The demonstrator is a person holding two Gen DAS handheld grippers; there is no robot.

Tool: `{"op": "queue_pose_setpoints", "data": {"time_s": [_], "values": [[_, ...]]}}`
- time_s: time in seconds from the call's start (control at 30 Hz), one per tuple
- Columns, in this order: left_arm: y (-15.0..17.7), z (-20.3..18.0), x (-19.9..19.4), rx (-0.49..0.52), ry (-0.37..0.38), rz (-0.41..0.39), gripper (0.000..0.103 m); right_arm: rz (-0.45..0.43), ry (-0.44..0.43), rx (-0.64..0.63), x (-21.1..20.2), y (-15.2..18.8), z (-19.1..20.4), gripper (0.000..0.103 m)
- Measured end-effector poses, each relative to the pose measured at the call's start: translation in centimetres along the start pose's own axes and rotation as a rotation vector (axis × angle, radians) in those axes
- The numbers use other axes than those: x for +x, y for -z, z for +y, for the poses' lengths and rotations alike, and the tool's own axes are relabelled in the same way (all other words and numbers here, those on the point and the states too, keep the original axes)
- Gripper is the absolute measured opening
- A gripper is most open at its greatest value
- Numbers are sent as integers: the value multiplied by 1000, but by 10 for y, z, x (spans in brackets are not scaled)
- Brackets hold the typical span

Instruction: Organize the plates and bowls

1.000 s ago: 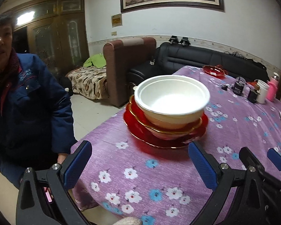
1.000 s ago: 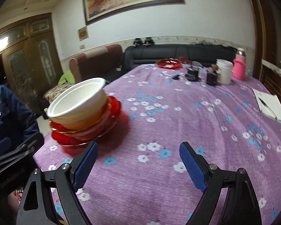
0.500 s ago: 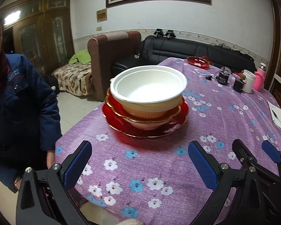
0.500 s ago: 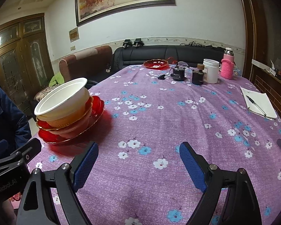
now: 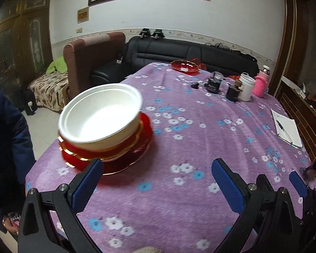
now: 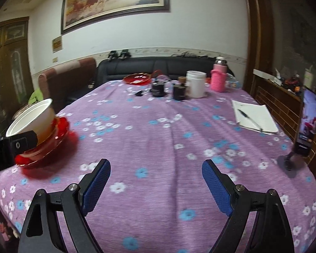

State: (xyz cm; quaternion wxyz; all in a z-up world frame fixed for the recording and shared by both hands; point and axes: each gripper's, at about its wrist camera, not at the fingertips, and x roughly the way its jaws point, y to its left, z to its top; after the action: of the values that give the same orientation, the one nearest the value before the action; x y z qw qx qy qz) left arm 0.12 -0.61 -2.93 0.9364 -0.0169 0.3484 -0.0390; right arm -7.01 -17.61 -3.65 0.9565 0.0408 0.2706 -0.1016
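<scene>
A white bowl (image 5: 101, 118) tops a stack of gold-rimmed red bowls on a red plate (image 5: 137, 156) at the near left corner of the purple flowered table (image 5: 200, 139). The stack also shows in the right wrist view (image 6: 38, 126), partly behind the left gripper's body. A second red dish (image 5: 184, 65) sits at the far end; it also shows in the right wrist view (image 6: 137, 78). My left gripper (image 5: 158, 181) is open and empty, just short of the stack. My right gripper (image 6: 155, 181) is open and empty over bare cloth.
A white jar (image 6: 196, 84), a pink flask (image 6: 219, 77) and small dark items (image 6: 158, 89) stand at the far end. A notebook with a pen (image 6: 252, 116) lies at right, and a phone on a stand (image 6: 307, 124) at the right edge. A person in blue (image 5: 4, 143) stands left.
Both views have swung to the right, so the stack now sits further left in each. Both grippers stayed open and empty, and the stack has not been touched.
</scene>
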Motion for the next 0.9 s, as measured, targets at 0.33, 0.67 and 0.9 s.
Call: {"op": "queue_pose_setpoints", "data": {"time_s": [0.33,0.67,0.9], "values": [[-12,-30,6,28,-31,-1,103,-28,-41,-60,1,-3,-3,92],[-14,-39,9,37,-59,-2,103,-13,-72,-57,12,1,-7,92],[-21,-13,4,-31,-122,-39,103,-13,-102,-84,14,-1,5,93]]}}
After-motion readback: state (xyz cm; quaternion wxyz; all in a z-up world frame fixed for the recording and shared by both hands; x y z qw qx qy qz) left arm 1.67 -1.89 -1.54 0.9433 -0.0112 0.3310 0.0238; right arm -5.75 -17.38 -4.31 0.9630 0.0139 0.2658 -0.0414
